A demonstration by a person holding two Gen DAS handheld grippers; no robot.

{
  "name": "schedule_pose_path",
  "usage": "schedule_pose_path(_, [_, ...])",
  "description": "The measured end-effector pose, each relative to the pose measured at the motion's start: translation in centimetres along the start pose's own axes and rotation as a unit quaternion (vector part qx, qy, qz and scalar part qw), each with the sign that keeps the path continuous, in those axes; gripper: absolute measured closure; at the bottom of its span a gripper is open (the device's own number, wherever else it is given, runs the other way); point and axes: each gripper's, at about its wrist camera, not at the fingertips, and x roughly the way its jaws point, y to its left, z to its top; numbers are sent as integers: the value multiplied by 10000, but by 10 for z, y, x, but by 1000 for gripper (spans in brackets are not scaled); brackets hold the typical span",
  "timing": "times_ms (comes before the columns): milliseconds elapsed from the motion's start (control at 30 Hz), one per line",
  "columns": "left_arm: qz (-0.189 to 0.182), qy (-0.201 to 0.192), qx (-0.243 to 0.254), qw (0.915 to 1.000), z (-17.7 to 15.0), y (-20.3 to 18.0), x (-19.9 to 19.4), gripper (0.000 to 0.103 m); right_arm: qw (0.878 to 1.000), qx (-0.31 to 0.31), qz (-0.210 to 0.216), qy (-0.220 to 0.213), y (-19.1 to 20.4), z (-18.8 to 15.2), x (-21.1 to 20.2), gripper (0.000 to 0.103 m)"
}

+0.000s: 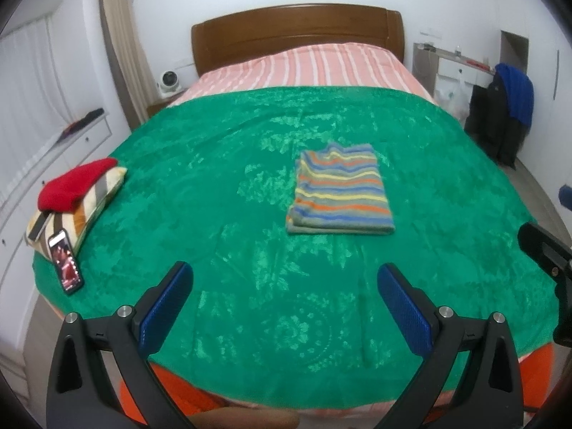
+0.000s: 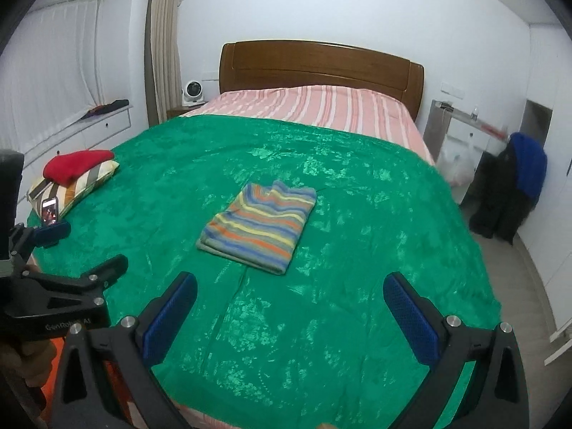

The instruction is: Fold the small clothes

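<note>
From the left wrist view, the left tongs (image 1: 284, 279) stand wide apart and empty above the near part of the green blanket (image 1: 221, 186) on the bed. The striped garment (image 1: 341, 193) lies ahead of them and slightly to the right, well apart, already folded into a neat rectangle. It looks like a light, soft knit that would sag if lifted by one corner.

From the right wrist view, the right tongs (image 2: 289, 289) are likewise spread and hold nothing. The garment lies ahead and a little left of them. Its doubled near edge seems the best place to take hold, one pair of tongs at each corner, pinching all layers together so the fold does not slip open.
</note>
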Motion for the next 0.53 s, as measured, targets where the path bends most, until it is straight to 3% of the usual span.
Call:
schedule_pose_path(267, [20, 43, 127, 9999, -5, -5, 5, 0, 9995, 98, -62, 293, -6, -14, 16, 0])
schedule_pose_path(533, [95, 23, 112, 9999, -5, -10, 7, 0, 9993, 213, -91, 287, -16, -15, 16, 0])
